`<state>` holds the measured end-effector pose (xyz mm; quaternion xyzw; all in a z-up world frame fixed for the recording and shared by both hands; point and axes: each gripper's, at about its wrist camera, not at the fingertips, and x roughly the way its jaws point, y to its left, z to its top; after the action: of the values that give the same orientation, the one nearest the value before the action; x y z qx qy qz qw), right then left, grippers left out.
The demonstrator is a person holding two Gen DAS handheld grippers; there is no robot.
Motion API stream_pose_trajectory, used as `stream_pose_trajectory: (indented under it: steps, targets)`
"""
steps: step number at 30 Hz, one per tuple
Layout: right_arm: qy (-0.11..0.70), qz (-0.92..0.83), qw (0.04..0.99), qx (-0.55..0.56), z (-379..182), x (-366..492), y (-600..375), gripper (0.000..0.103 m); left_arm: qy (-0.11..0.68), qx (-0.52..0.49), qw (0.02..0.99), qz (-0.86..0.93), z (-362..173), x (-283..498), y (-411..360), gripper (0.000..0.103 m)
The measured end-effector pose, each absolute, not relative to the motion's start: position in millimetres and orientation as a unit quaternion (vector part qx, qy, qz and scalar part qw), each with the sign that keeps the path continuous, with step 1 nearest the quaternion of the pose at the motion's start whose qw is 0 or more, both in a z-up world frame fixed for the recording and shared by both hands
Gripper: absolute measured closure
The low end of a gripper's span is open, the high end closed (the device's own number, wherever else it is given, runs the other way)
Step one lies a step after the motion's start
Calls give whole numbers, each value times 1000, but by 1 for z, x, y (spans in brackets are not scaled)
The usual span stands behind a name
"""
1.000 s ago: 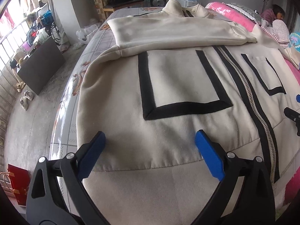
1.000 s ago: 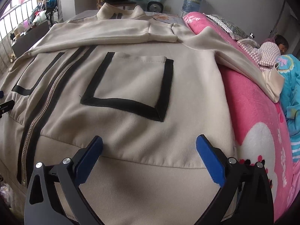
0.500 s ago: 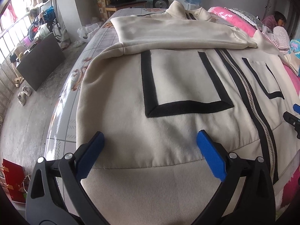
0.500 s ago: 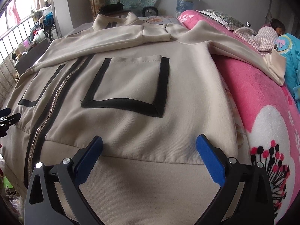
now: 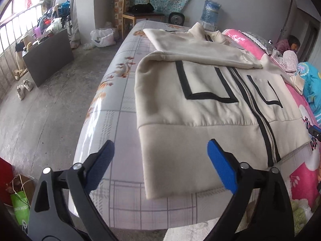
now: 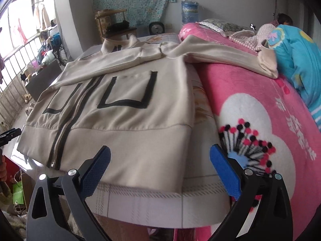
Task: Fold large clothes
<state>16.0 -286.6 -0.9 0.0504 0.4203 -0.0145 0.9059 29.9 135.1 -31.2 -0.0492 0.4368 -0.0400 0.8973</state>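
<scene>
Left wrist view: the left gripper (image 5: 160, 160) hangs released and empty at lower frame, above the cream zip-up jacket (image 5: 200, 104) spread centre-right on the bed (image 5: 112, 108), one sleeve (image 5: 200, 50) folded across its chest.

Right wrist view: the right gripper (image 6: 160, 160) is likewise spread wide, empty, over the jacket's hem (image 6: 124, 146); the other sleeve (image 6: 224, 58) trails unfolded onto the pink blanket (image 6: 260, 108), probably next.

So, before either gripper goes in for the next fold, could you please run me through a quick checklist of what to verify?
1. Left gripper open and empty: ok, jaws spread wide, nothing between them.
2. Right gripper open and empty: ok, same.
3. Jacket lying flat, front up, zipper closed: ok.
4. Near sleeve folded across the chest: ok.
5. Other sleeve folded in: not ok, it trails out over the pink blanket.
6. Hem within reach of both grippers: ok, it lies just ahead of the fingertips at the mattress edge.
</scene>
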Motion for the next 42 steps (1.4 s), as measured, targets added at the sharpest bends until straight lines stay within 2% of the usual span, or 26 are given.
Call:
stream_pose_trajectory:
  steps: [1,4,11,13,20,21,24,25,26,28,36,42]
  targets:
    - [423,-19,904,54,-2,13,-290,9,443,-53,894,-36,-35,28,137,34]
    - [437,-27,897,66,-8,10,-299,14,459,-82,884,-30,-47,25,145,49]
    - [451,-61,888,57,-11,4,-306,24,450,-74,890,-21,-51,23,145,55]
    - [456,-56,886,65,-12,7,-307,32,450,-67,890,-19,-51,24,145,59]
    - [471,-59,880,23,-25,21,-289,43,442,-69,894,-14,-51,28,146,73]
    - [471,-65,880,9,-25,23,-286,48,441,-69,895,-12,-51,29,146,76]
    - [478,-50,877,-4,-25,26,-276,73,439,-71,896,-15,-52,30,144,88]
    - [481,-49,876,-11,-25,27,-272,80,438,-68,897,-13,-52,30,143,89]
    - [480,-50,875,-22,-26,27,-269,82,436,-61,898,-11,-51,30,141,90]
    - [475,-50,878,-37,-26,25,-265,94,432,-47,901,-6,-49,28,138,97]
    - [440,-39,895,-66,11,5,-258,97,393,12,919,-18,-10,3,125,99]
    - [452,-31,887,-85,26,-30,-260,98,412,52,909,-31,3,-32,122,99]
